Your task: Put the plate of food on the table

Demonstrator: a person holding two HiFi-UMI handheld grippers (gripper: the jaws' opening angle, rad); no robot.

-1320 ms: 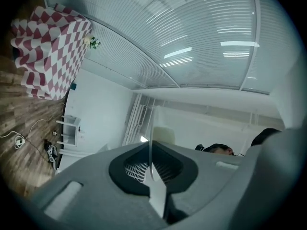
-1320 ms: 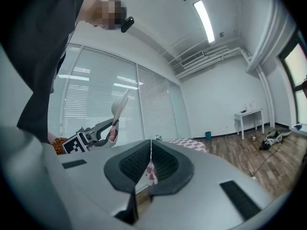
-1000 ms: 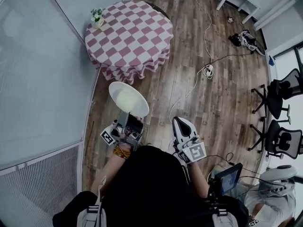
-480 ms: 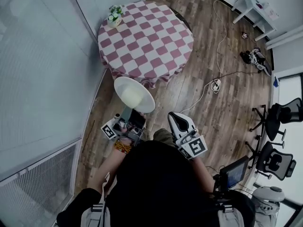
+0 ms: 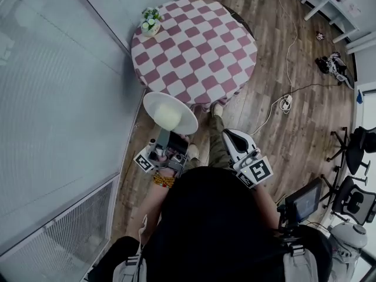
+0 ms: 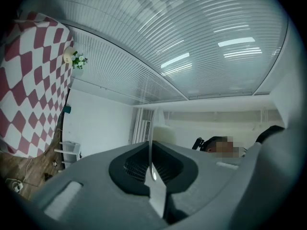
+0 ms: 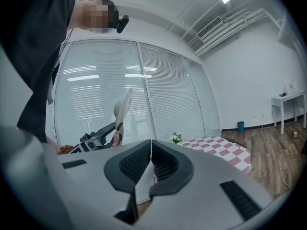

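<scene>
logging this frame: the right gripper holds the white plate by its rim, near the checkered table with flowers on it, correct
Not quite: the left gripper holds the white plate by its rim, as the head view shows; the right gripper is shut and empty. The rest stands.

Left gripper (image 5: 167,135) clamped, tilted upward; right gripper (image 5: 229,136) closed, level.
</scene>
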